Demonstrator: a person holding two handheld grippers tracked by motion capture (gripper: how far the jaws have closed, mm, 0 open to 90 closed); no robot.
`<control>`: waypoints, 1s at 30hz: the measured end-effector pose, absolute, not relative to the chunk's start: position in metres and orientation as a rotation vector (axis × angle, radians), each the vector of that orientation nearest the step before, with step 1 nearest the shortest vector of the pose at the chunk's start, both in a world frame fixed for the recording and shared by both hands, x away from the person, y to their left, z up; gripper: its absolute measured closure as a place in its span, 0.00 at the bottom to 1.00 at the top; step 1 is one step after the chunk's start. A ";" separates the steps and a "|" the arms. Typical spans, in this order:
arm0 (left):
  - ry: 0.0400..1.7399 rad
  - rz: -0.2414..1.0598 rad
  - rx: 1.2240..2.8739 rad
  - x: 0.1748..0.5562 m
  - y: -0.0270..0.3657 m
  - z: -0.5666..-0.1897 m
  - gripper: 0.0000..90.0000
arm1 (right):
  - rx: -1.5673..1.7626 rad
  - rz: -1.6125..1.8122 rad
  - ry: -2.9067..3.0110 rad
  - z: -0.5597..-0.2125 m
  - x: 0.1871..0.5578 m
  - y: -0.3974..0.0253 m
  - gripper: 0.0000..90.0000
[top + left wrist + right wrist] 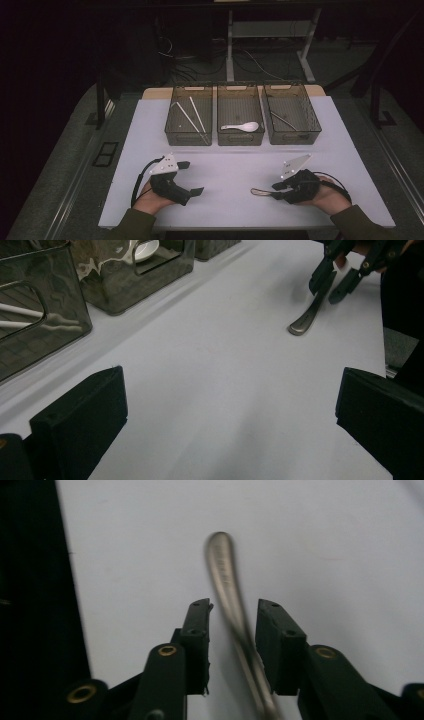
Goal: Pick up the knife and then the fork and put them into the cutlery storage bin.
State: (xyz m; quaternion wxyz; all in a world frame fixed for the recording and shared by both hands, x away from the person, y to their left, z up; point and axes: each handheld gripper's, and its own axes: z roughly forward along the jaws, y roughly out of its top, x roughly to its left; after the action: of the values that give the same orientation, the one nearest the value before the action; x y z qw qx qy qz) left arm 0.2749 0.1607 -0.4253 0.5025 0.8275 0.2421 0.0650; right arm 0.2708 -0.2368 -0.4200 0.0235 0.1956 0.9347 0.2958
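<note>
A metal utensil handle (225,565) lies on the white table mat (225,165), and my right gripper (235,605) straddles it. Its jaws stand slightly apart, with a gap showing on each side of the handle. In the high view the handle (259,191) points left from the right gripper (277,190) near the front edge. In the left gripper view the handle's rounded end (300,326) rests on the mat below the right gripper (337,282). My left gripper (230,390) is wide open over bare mat, at the front left (192,177).
Three dark see-through bins stand in a row at the back. The left bin (172,131) holds white chopsticks (190,117), the middle bin (220,136) a white spoon (242,127), the right bin (315,127) a thin metal utensil (285,121). Table edges drop to a dark floor.
</note>
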 end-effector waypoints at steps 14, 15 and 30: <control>0.588 0.156 2.000 0.275 0.161 -0.426 0.00 | 0.407 0.478 3.025 -0.412 0.285 -0.232 0.70; 0.587 0.156 2.001 0.275 0.161 -0.426 0.00 | 0.412 0.448 3.034 -0.413 0.285 -0.230 0.70; 0.591 0.154 1.997 0.275 0.160 -0.426 0.00 | 0.189 0.260 3.083 -0.419 0.286 -0.210 0.84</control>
State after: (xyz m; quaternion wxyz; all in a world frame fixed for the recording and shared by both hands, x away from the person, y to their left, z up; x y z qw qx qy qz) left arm 0.2754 0.1602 -0.4262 0.5027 0.8267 0.2445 0.0636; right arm 0.2865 -0.2100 -0.4189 0.0210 0.0609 0.9944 0.0837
